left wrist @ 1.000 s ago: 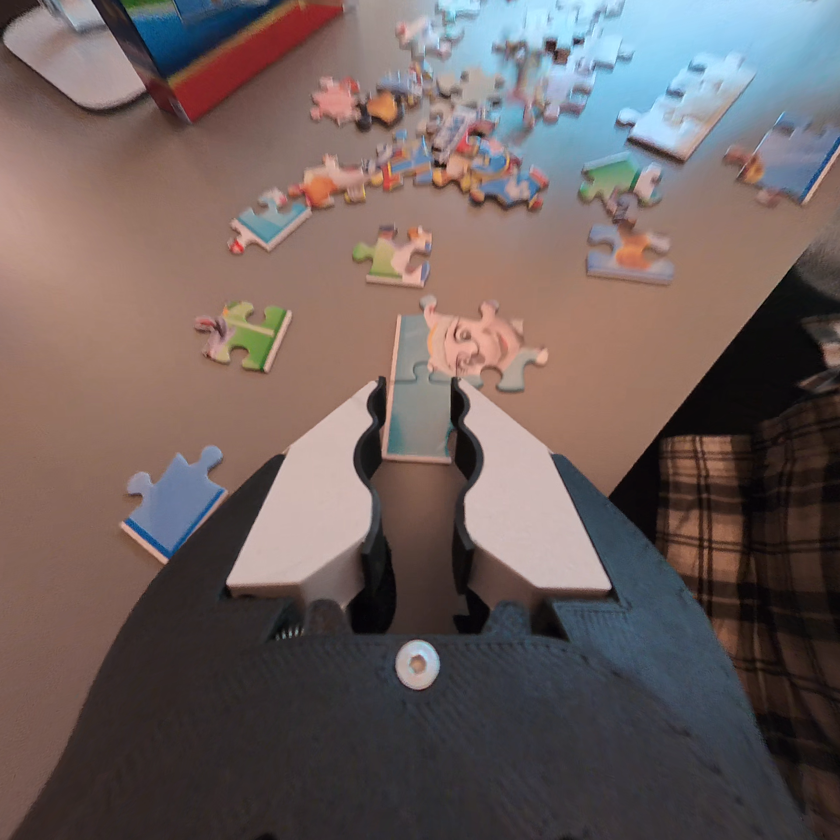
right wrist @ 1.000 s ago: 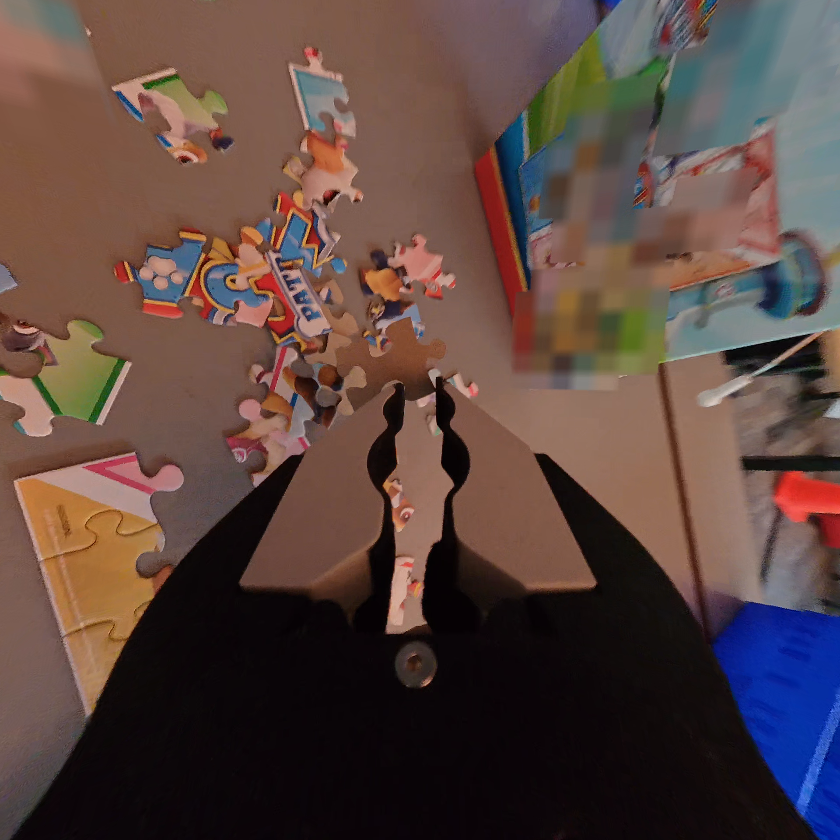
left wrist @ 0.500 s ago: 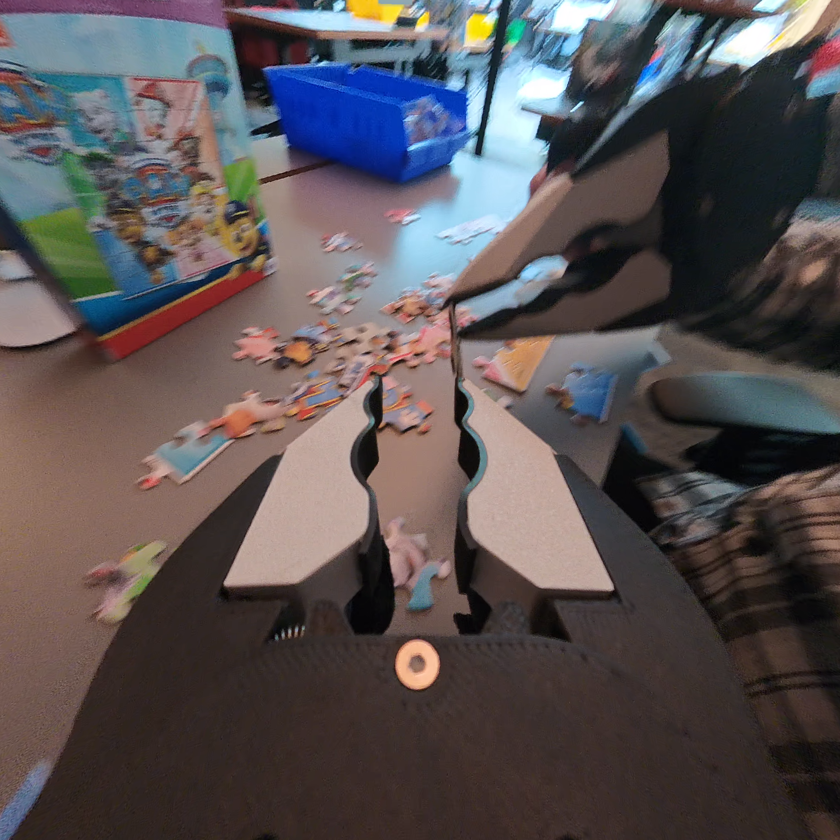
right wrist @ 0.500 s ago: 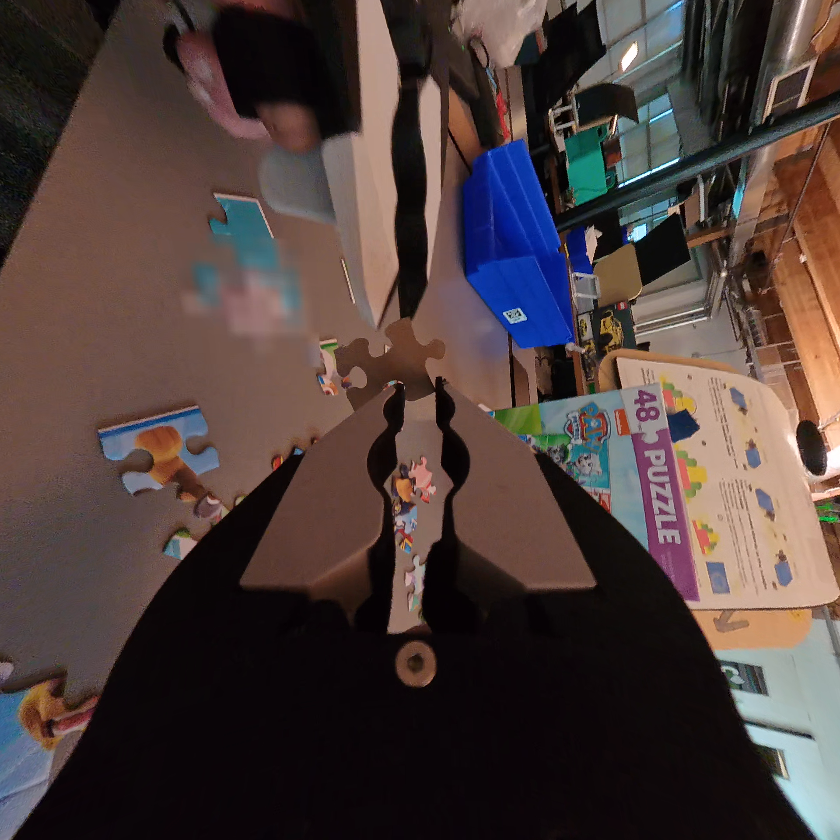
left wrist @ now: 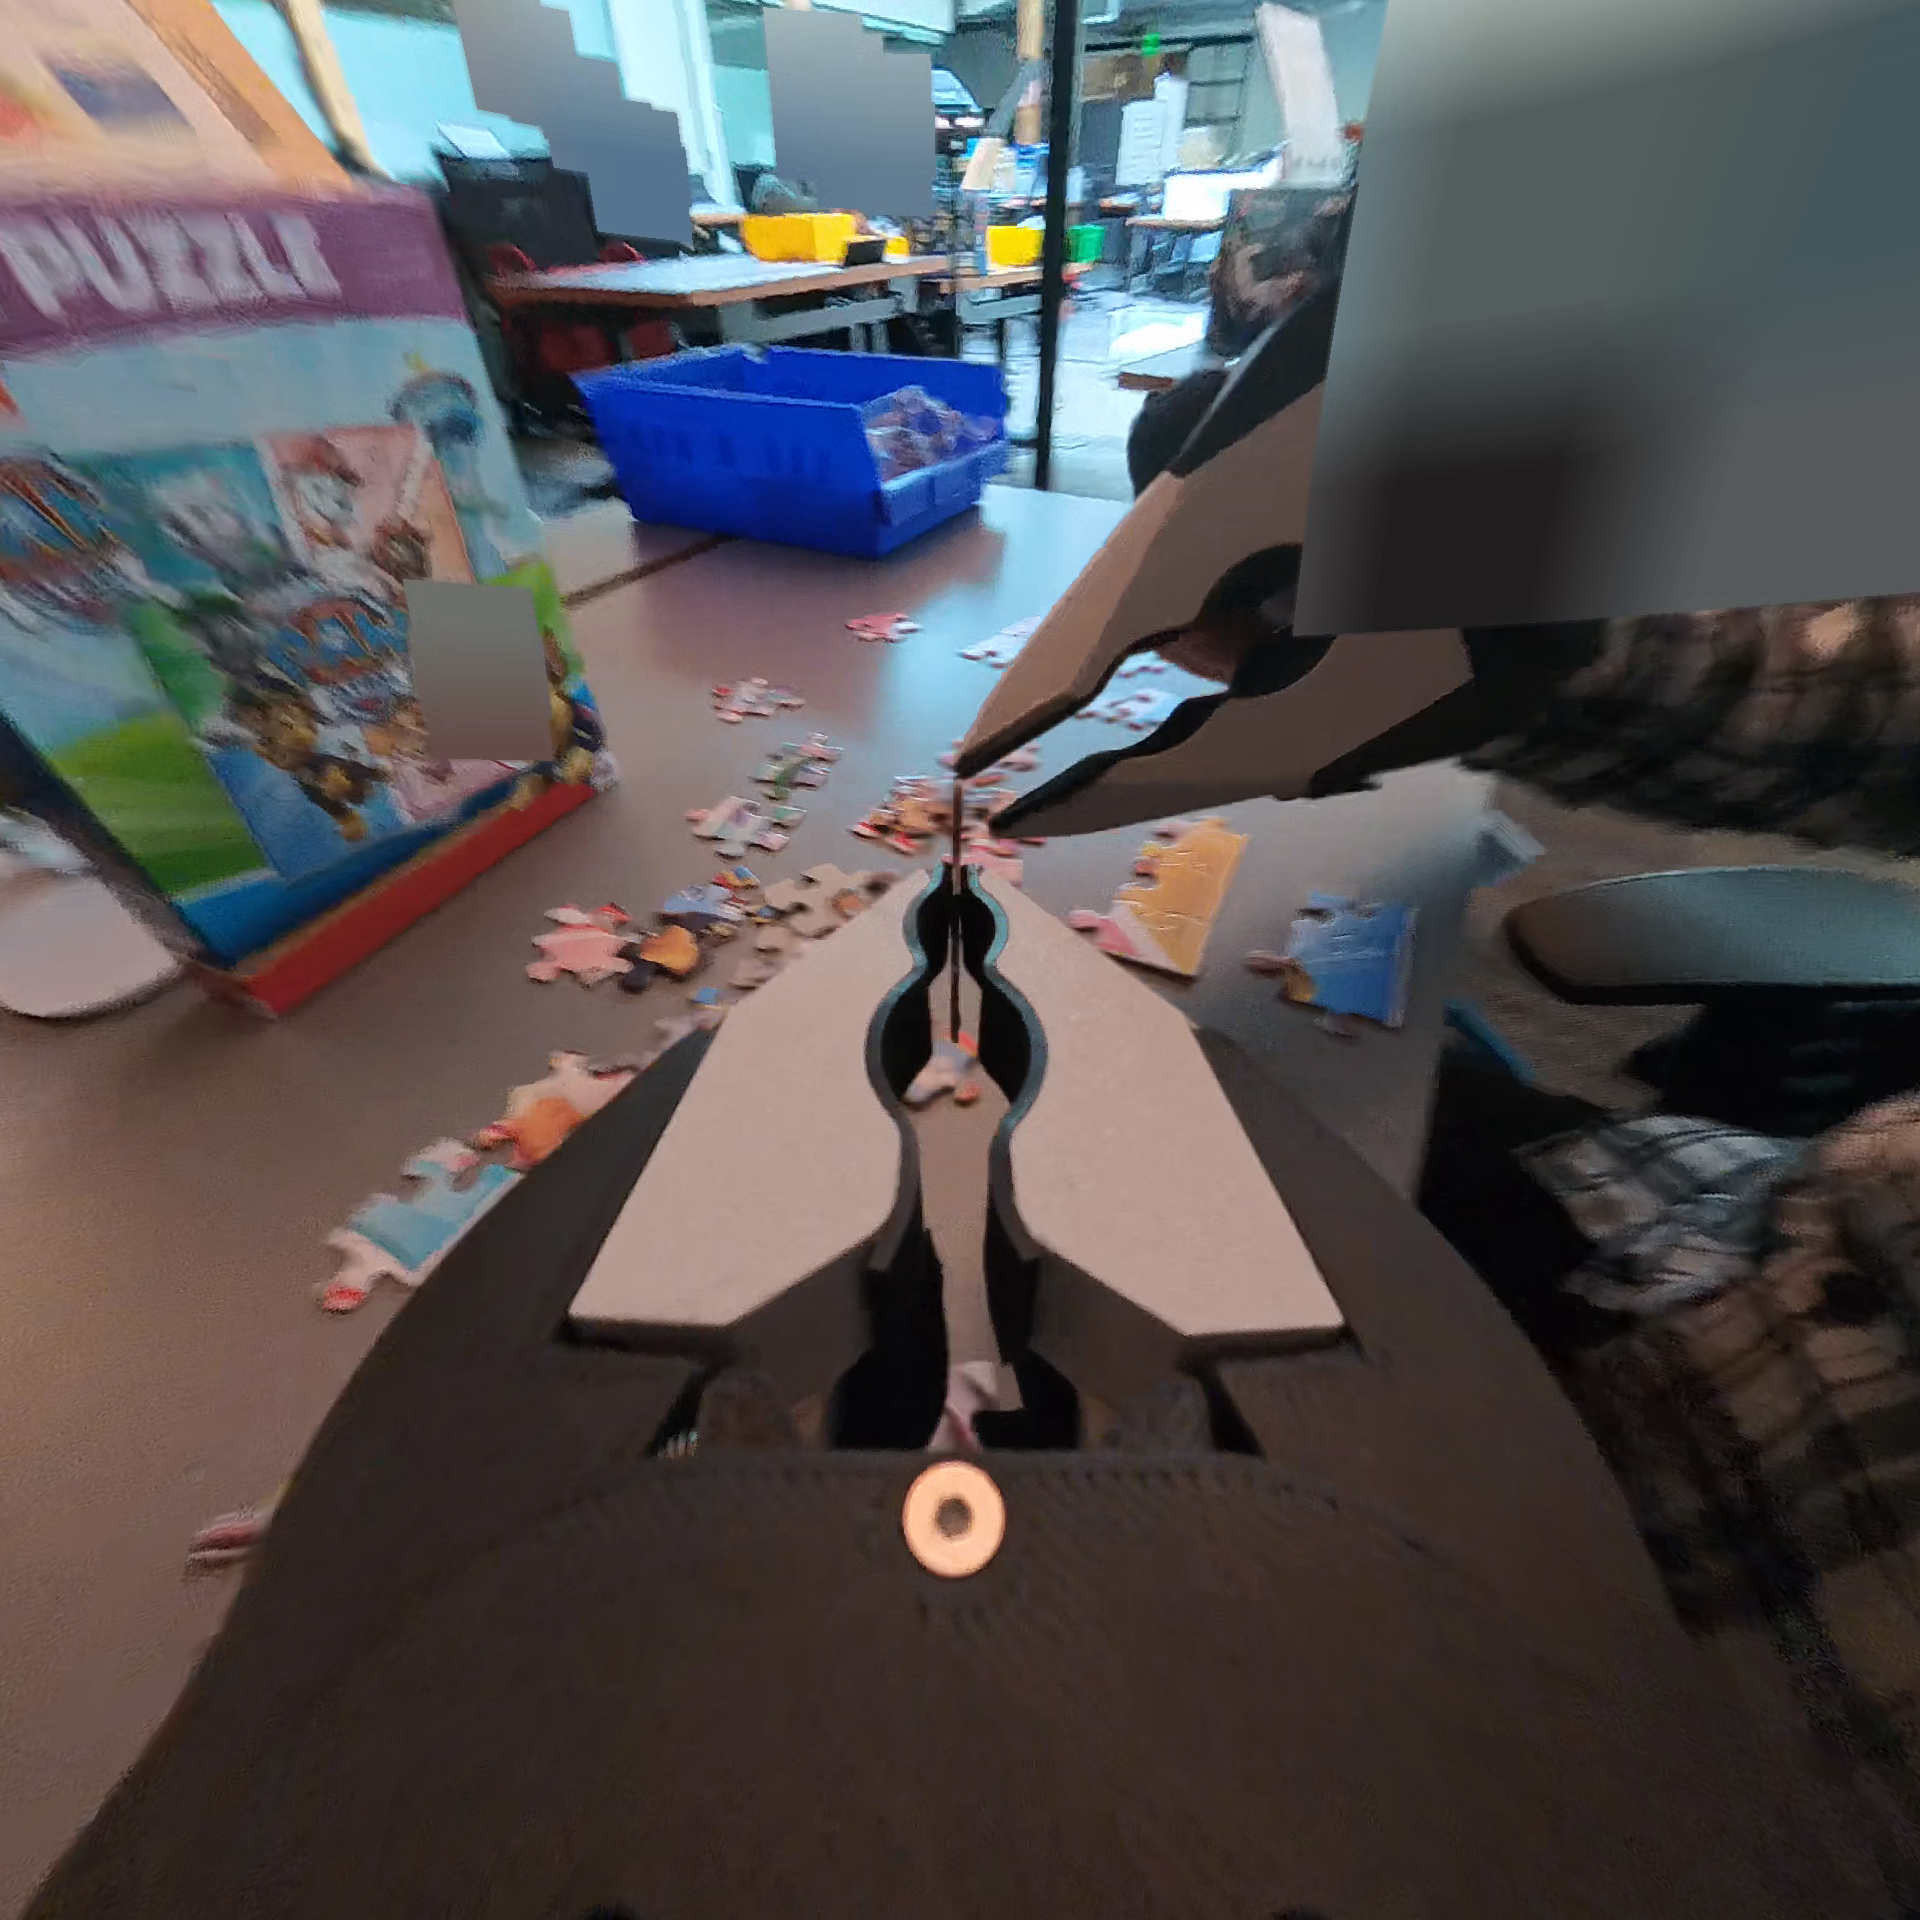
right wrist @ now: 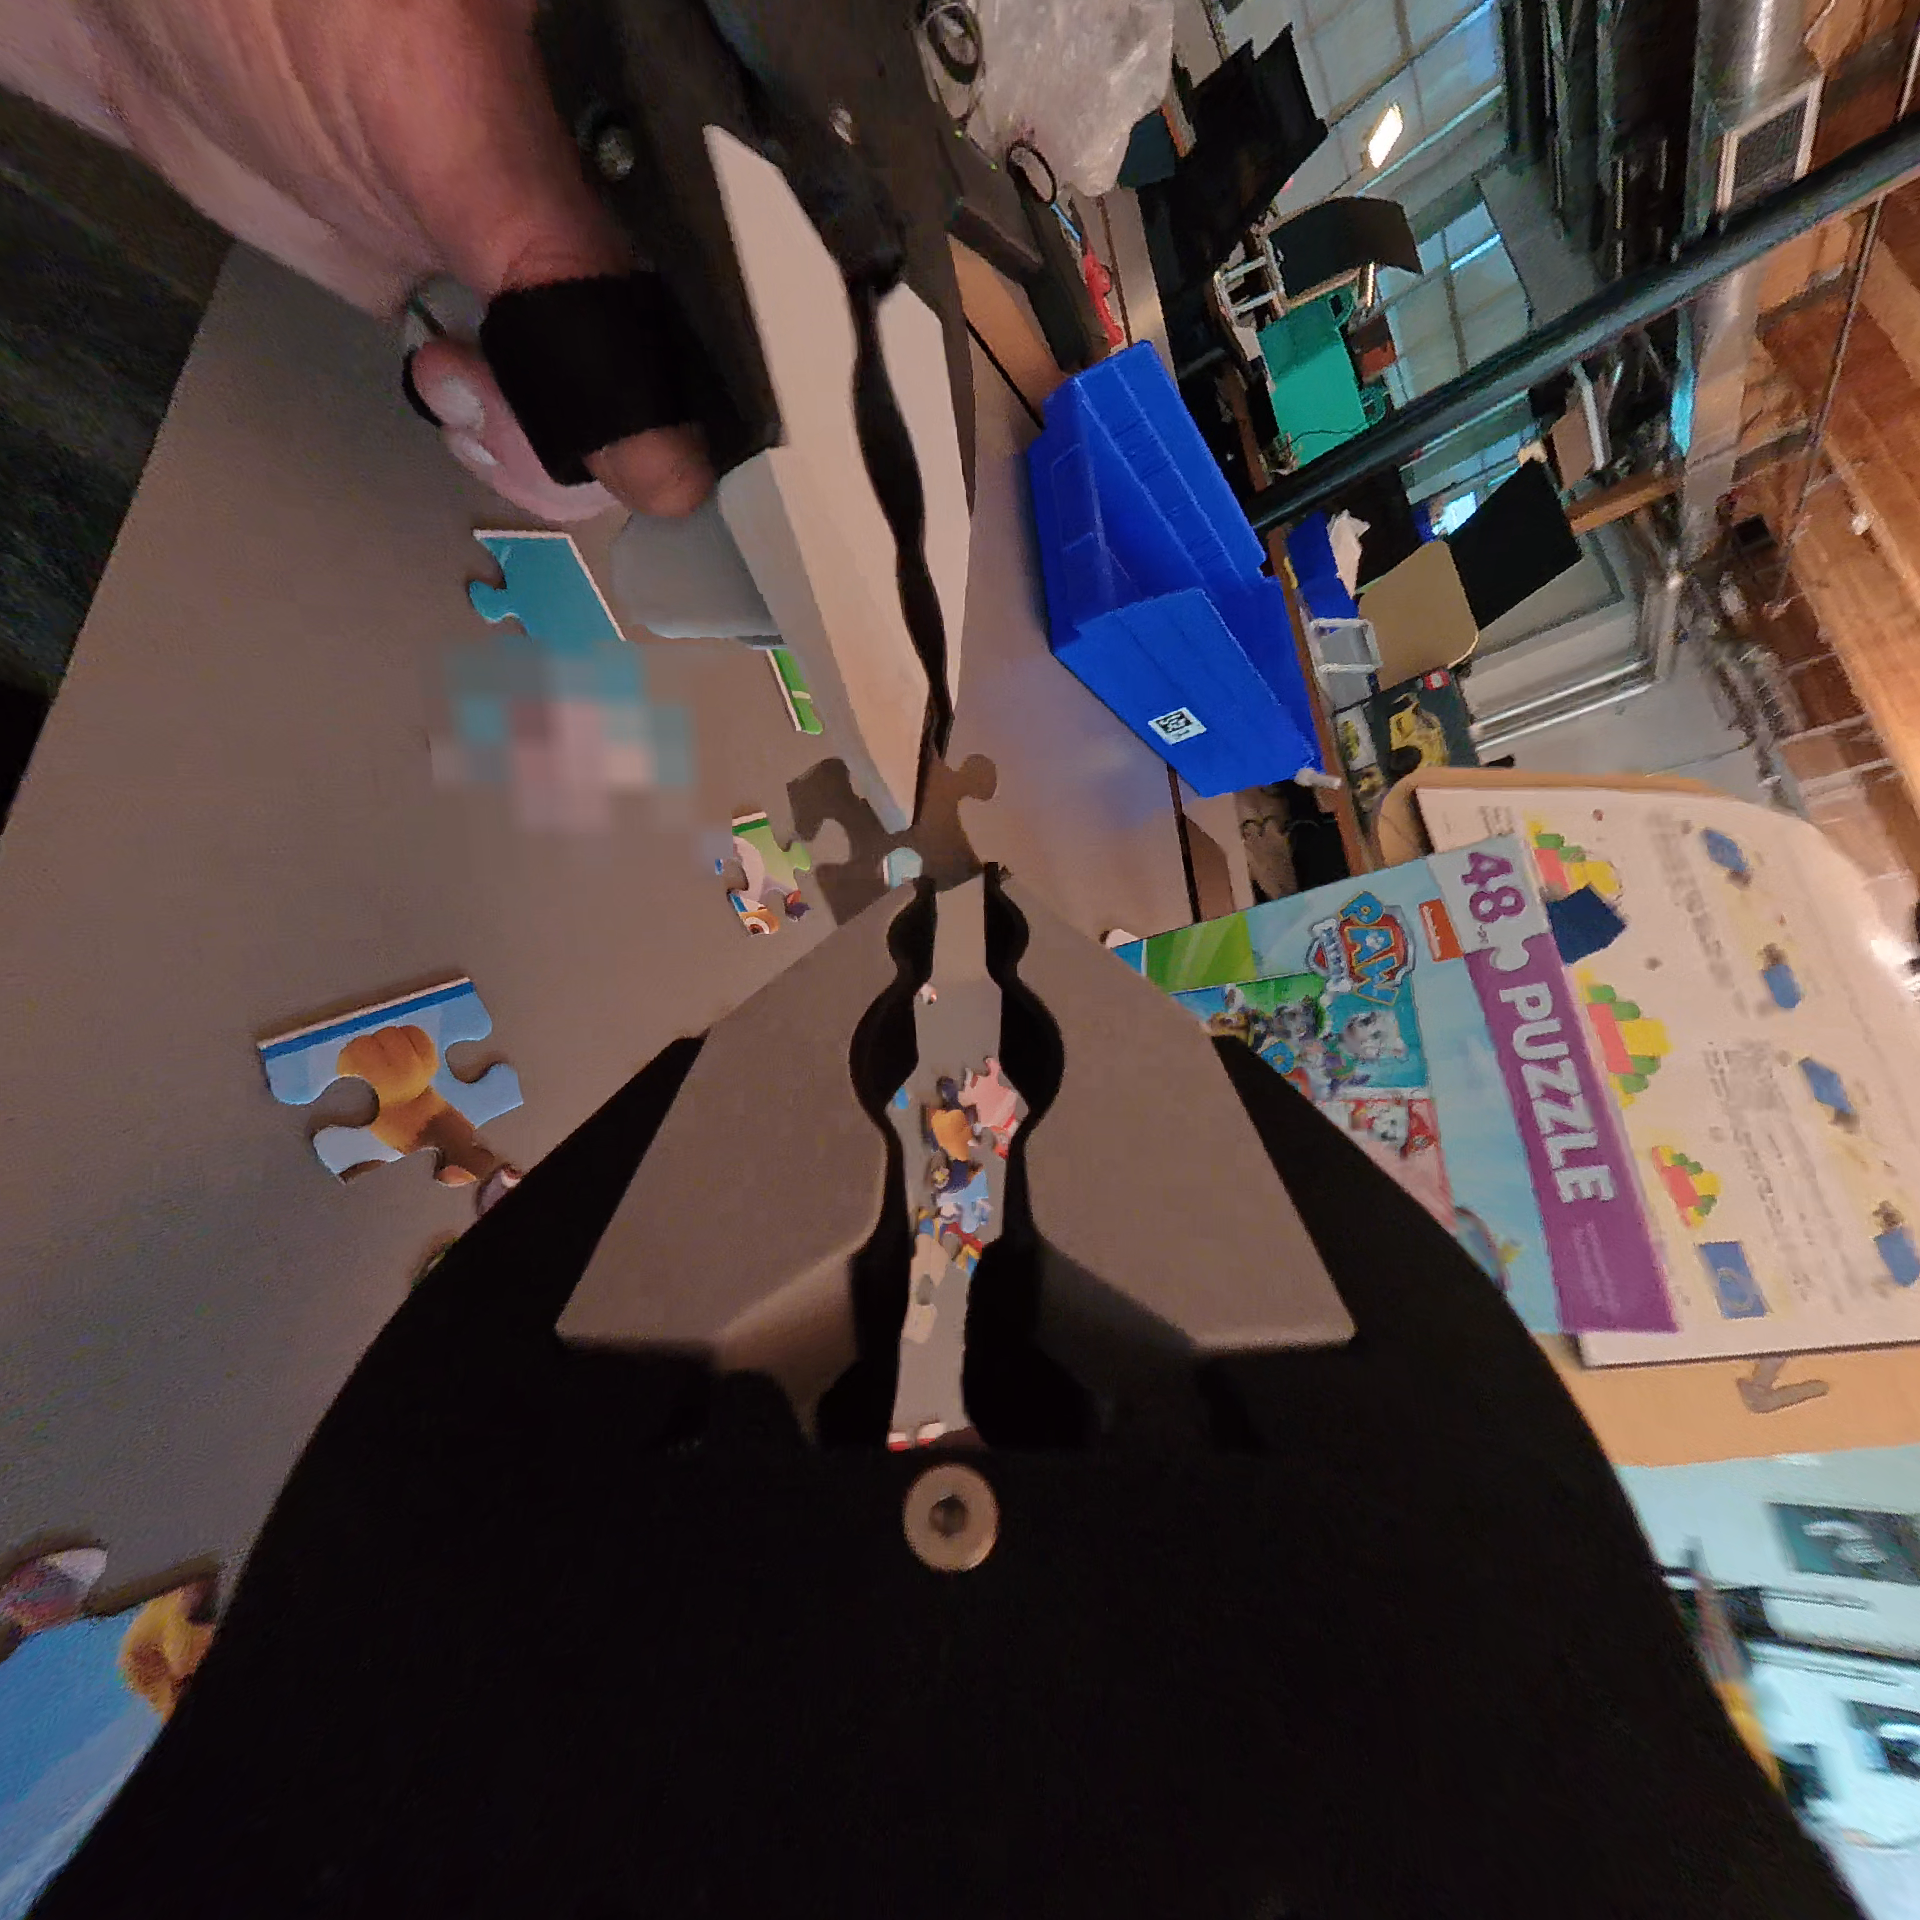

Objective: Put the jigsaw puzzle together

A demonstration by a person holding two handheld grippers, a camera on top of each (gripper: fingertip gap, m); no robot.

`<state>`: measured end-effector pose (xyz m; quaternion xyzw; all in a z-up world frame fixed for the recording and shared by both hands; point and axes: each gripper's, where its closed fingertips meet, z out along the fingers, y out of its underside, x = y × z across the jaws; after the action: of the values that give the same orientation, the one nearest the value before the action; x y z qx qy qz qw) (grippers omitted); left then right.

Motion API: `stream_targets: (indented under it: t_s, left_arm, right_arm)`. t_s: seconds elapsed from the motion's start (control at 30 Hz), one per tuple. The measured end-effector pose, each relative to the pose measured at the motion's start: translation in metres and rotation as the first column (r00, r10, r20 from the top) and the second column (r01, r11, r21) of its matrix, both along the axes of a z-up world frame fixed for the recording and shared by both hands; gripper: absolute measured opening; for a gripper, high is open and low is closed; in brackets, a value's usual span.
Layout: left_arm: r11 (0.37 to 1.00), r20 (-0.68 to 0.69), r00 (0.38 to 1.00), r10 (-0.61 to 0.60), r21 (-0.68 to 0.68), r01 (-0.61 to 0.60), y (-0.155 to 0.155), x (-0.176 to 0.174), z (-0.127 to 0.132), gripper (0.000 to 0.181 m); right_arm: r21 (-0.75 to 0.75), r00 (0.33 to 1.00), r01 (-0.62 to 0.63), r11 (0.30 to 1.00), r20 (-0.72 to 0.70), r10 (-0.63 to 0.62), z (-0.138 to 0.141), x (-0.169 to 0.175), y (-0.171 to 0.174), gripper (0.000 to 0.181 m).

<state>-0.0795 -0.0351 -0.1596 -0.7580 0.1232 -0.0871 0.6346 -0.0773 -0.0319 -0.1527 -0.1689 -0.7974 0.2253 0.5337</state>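
Observation:
A jigsaw piece, brown back showing [right wrist: 940, 821], is held in the air between both grippers. My right gripper [right wrist: 956, 883] is shut on its lower edge. My left gripper [left wrist: 954, 883] is shut flat on the same piece, which is a thin edge-on line [left wrist: 954, 997] between its fingers. In the left wrist view the right gripper [left wrist: 982, 795] comes in from the upper right and meets the left tips. In the right wrist view the left gripper [right wrist: 935, 727] comes down from above, held by a hand [right wrist: 364, 208]. Loose pieces [left wrist: 665, 935] lie on the brown table [left wrist: 156, 1195].
The puzzle box [left wrist: 260, 623] stands at the left, with a blue bin [left wrist: 790, 447] behind. A joined yellow section [left wrist: 1184, 904] and a blue piece [left wrist: 1351, 956] lie near the table's right edge. A person in plaid [left wrist: 1714, 1247] sits there. The grippers are tip to tip, or close to it.
My left gripper left the teal piece on the table, rose and closed on the piece that the right gripper lifted from the pile. The two grippers now meet tip to tip.

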Motion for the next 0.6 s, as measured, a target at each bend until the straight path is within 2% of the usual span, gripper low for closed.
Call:
stream_targets:
  t_s: [0.07,0.1,0.13,0.17,0.23,0.3,0.43,0.6]
  left_arm:
    - [0.995,-0.257,0.962,0.089,0.058,-0.077,0.001,-0.004,0.003,0.000]
    - [0.990,-0.420,0.897,0.139,0.094,-0.109,0.001,-0.006,0.005,0.000]
    - [0.983,-0.564,0.805,0.182,0.130,-0.131,0.002,-0.007,0.006,0.000]
    - [0.979,-0.673,0.711,0.203,0.154,-0.134,0.002,-0.005,0.006,0.000]
    - [0.975,-0.802,0.554,0.222,0.197,-0.104,0.003,0.002,0.008,0.000]
    - [0.971,-0.864,0.444,0.236,0.228,-0.072,0.004,0.008,0.011,0.000]
    - [0.969,-0.918,0.315,0.240,0.245,-0.027,0.003,0.015,0.017,0.000]
    - [0.975,-0.938,0.276,0.210,0.222,0.012,-0.001,0.018,0.018,0.000]
  right_arm:
    - [-0.126,0.998,0.014,0.992,0.057,-0.007,-0.002,0.002,0.005,0.012]
    - [-0.195,0.996,0.012,0.981,0.086,0.005,-0.002,0.004,0.005,0.012]
    - [-0.268,0.994,0.007,0.963,0.103,0.022,0.000,0.006,0.005,0.012]
    - [-0.337,0.992,0.001,0.941,0.119,0.042,0.002,0.009,0.004,0.012]
    - [-0.406,0.988,-0.007,0.914,0.136,0.068,0.005,0.013,0.003,0.014]
    - [-0.388,0.988,-0.009,0.921,0.137,0.067,0.006,0.015,0.004,0.013]
    - [-0.296,0.991,-0.007,0.955,0.125,0.046,0.002,0.018,0.000,0.012]
    - [-0.011,1.000,0.016,1.000,-0.005,-0.016,0.005,0.020,0.001,0.003]
